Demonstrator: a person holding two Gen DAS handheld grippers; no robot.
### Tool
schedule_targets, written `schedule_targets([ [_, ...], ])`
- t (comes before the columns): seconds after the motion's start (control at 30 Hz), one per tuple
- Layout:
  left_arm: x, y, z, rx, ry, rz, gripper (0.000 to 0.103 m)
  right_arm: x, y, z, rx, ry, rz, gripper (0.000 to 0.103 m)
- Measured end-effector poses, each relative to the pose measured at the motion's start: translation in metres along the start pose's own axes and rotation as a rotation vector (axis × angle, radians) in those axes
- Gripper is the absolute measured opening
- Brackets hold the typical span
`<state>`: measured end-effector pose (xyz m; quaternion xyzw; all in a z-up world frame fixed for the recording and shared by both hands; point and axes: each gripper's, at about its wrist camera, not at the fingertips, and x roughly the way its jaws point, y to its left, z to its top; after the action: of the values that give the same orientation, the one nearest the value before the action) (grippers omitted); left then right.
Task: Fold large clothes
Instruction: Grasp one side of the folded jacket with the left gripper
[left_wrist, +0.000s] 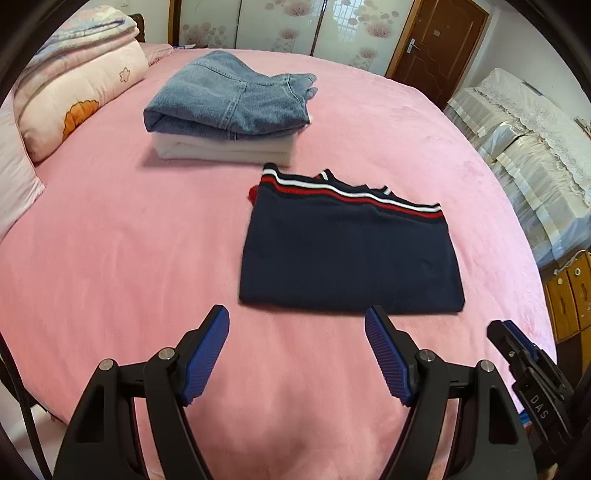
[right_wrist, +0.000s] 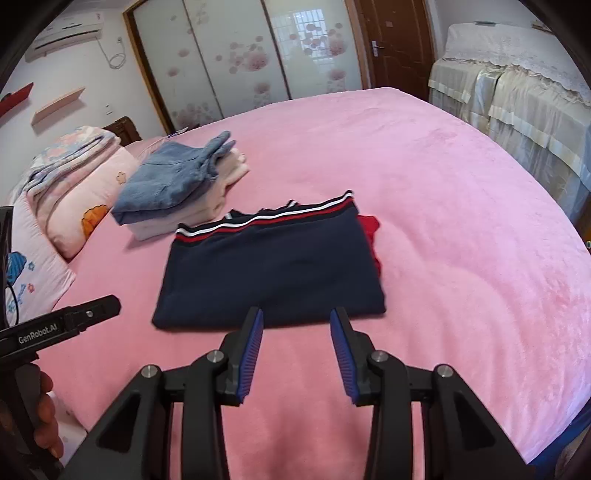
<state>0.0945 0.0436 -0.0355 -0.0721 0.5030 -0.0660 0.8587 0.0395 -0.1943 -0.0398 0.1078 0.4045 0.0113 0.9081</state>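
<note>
Left wrist: left tool (left_wrist: 297, 325) jaws wide apart, empty, just short of navy sweater (left_wrist: 347, 254).
Sweater: folded into a flat rectangle on pink bed (left_wrist: 129, 240).
Stack: jeans (left_wrist: 229, 101) folded on white garment (left_wrist: 221, 147), done.
Right wrist: right tool (right_wrist: 296, 323) parted, empty, at sweater's near edge.
Left to do: probably move it onto the stack.

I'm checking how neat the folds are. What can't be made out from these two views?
- Navy sweater: inner layers hidden under its own top fold, both views.
- Red part peeking out: mostly covered by the sweater.
- White garment: largely hidden under the folded jeans.
- Bed near edge: blocked by the left gripper.
</note>
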Motion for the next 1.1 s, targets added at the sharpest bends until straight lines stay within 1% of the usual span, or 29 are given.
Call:
schedule_targets([
  [0.2,0.002,0.003,-0.013,-0.029,0.027,-0.051,0.075,-0.003,0.016,-0.008,-0.041,-0.012,0.014,0.039],
  [0.33,0.013,0.009,-0.022,-0.059,0.043,-0.113,0.075,0.004,0.022,-0.017,-0.056,-0.005,0.011,0.039],
  [0.37,0.020,0.012,-0.026,-0.080,0.050,-0.159,0.075,0.006,0.022,-0.020,-0.056,0.000,0.011,0.039],
  [0.4,0.023,0.013,-0.028,-0.094,0.053,-0.185,0.075,0.008,0.023,-0.022,-0.053,0.004,0.015,0.039],
  [0.5,0.050,0.026,-0.039,-0.193,0.068,-0.343,0.075,0.019,0.025,-0.026,-0.052,0.019,0.015,0.039],
  [0.53,0.059,0.030,-0.042,-0.220,0.073,-0.372,0.075,0.022,0.025,-0.027,-0.051,0.023,0.015,0.039],
  [0.6,0.079,0.036,-0.048,-0.269,0.097,-0.408,0.075,0.029,0.026,-0.028,-0.047,0.032,0.016,0.039],
  [0.67,0.097,0.043,-0.051,-0.311,0.106,-0.431,0.075,0.035,0.026,-0.027,-0.049,0.037,0.019,0.039],
  [0.73,0.108,0.048,-0.054,-0.341,0.093,-0.445,0.075,0.042,0.028,-0.026,-0.058,0.038,0.017,0.039],
  [0.77,0.115,0.050,-0.055,-0.355,0.070,-0.462,0.075,0.046,0.029,-0.024,-0.063,0.036,0.019,0.039],
  [0.9,0.128,0.048,-0.049,-0.346,-0.005,-0.475,0.075,0.060,0.030,-0.020,-0.068,0.029,0.017,0.039],
  [0.97,0.138,0.045,-0.041,-0.337,-0.041,-0.475,0.075,0.067,0.030,-0.017,-0.060,0.025,0.018,0.039],
  [1.1,0.160,0.040,-0.017,-0.344,-0.086,-0.477,0.075,0.081,0.031,-0.008,-0.060,0.012,0.022,0.039],
])
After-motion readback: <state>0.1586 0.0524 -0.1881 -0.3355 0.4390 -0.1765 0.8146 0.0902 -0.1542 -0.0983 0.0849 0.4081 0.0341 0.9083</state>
